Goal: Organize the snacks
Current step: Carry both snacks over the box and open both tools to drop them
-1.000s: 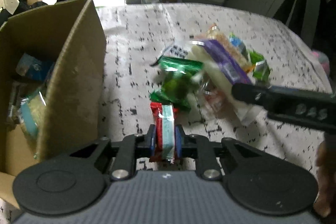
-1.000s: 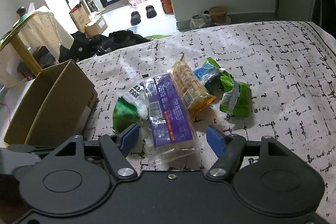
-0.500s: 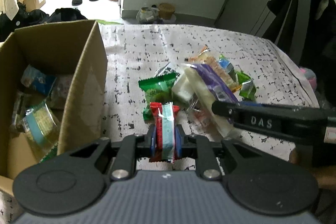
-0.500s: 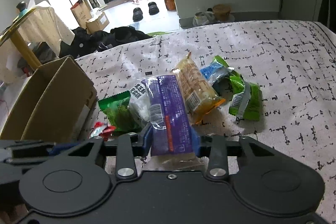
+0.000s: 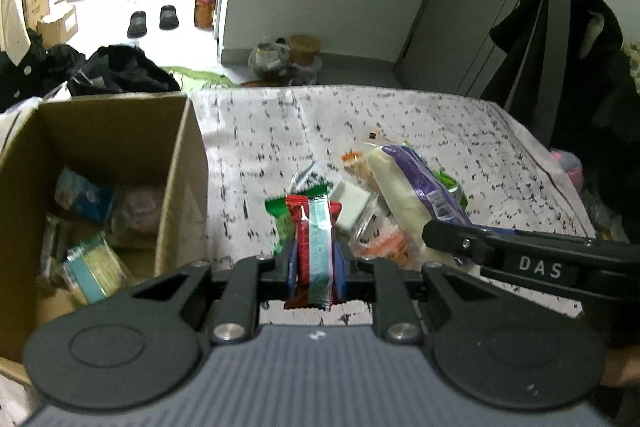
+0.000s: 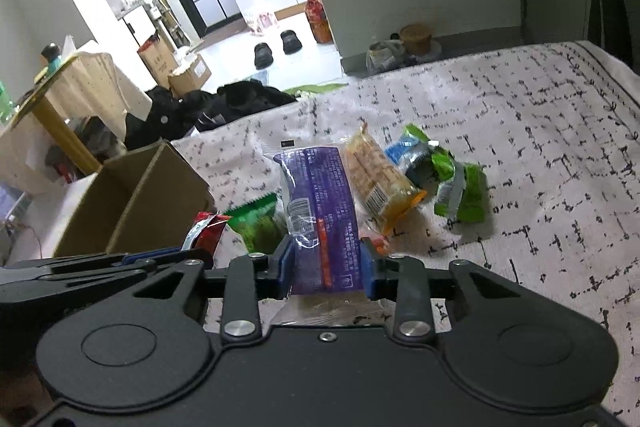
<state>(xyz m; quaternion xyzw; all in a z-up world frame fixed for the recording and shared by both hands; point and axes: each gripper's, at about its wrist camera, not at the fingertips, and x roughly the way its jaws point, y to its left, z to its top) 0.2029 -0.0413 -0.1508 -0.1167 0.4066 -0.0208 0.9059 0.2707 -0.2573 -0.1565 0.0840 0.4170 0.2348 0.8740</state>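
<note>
My left gripper (image 5: 316,267) is shut on a red and light-blue snack packet (image 5: 315,247), held above the patterned cloth right of the open cardboard box (image 5: 182,163). My right gripper (image 6: 326,267) is shut on a long purple snack pack (image 6: 320,211), lifted over the pile. In the right wrist view the left gripper (image 6: 188,251) shows at the left with the red packet (image 6: 204,229). In the left wrist view the right gripper (image 5: 432,233) shows at the right with the purple pack (image 5: 416,187).
The box holds several snacks (image 5: 92,263). On the cloth lie a green packet (image 6: 258,223), an orange cracker pack (image 6: 378,179), a blue packet (image 6: 408,153) and green packets (image 6: 460,189). Dark clothes (image 6: 224,103) and shoes (image 6: 276,47) lie beyond the far edge.
My right gripper closed on the purple pack and lifted it. My left gripper rose and drew back with the red and blue packet, so more of the box interior shows.
</note>
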